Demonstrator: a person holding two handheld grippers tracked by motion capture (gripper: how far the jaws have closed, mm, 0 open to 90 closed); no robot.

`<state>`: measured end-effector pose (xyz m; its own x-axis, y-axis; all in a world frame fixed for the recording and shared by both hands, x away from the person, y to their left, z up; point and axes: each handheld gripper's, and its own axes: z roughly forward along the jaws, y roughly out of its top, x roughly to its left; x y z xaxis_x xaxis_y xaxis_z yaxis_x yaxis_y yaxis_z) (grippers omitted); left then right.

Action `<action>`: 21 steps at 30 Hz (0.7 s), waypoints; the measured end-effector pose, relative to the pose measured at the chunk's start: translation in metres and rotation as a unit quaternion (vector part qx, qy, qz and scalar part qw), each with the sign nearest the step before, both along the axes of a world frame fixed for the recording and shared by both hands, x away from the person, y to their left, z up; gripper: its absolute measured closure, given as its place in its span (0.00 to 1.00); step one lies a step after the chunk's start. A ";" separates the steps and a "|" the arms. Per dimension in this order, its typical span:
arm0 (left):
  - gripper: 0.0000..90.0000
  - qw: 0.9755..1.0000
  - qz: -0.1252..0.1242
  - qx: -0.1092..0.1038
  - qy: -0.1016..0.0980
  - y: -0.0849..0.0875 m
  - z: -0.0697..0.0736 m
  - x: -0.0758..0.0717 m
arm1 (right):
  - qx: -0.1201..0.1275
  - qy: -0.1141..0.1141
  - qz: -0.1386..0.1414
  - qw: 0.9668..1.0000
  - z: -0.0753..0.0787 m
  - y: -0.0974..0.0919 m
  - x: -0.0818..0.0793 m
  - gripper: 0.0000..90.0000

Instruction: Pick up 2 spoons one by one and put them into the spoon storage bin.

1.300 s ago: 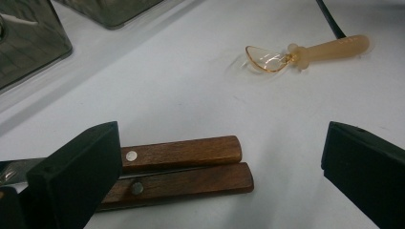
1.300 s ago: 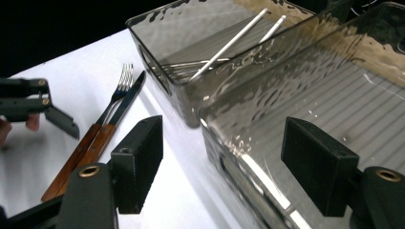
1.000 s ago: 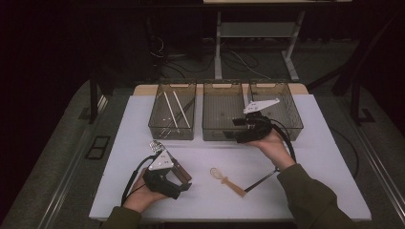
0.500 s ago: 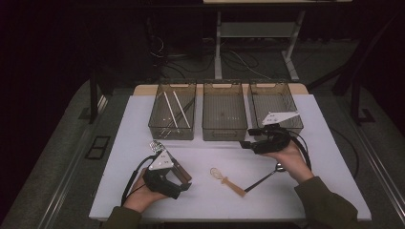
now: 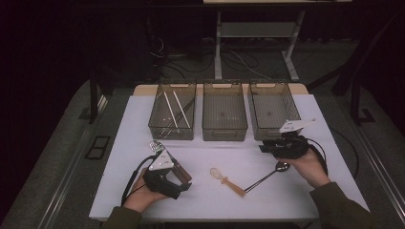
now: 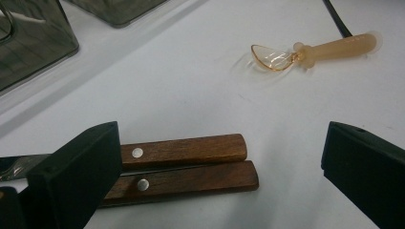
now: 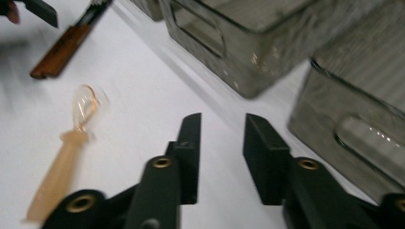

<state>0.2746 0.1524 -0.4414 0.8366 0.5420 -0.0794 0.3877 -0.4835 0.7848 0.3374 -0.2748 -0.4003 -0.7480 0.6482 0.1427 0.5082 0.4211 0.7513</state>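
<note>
While the left gripper (image 5: pixel 177 177) rests at seven o'clock, jaws wide around the two wood-handled knives (image 6: pixel 184 167) without pinching, the right gripper (image 5: pixel 265 146) sits at four o'clock, jaws just narrowed, nothing between. Likely sorting utensils into bins (image 5: pixel 224 129): next, close on handles. Left gripper view shows rivets; high view shows the black ladle (image 5: pixel 267 175).

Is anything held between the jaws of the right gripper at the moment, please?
No, the right gripper has only bare white table showing in the gap between its jaws.
</note>
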 end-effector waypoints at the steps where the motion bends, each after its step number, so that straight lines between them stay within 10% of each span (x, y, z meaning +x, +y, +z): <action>1: 0.00 1.000 0.000 0.000 0.000 0.000 0.000 0.000 | -0.002 0.003 0.000 1.000 -0.001 -0.003 -0.001 0.83; 21: 0.00 1.000 -0.002 0.000 0.000 -0.001 0.000 0.000 | -0.099 0.051 -0.030 0.993 -0.025 -0.024 0.001 1.00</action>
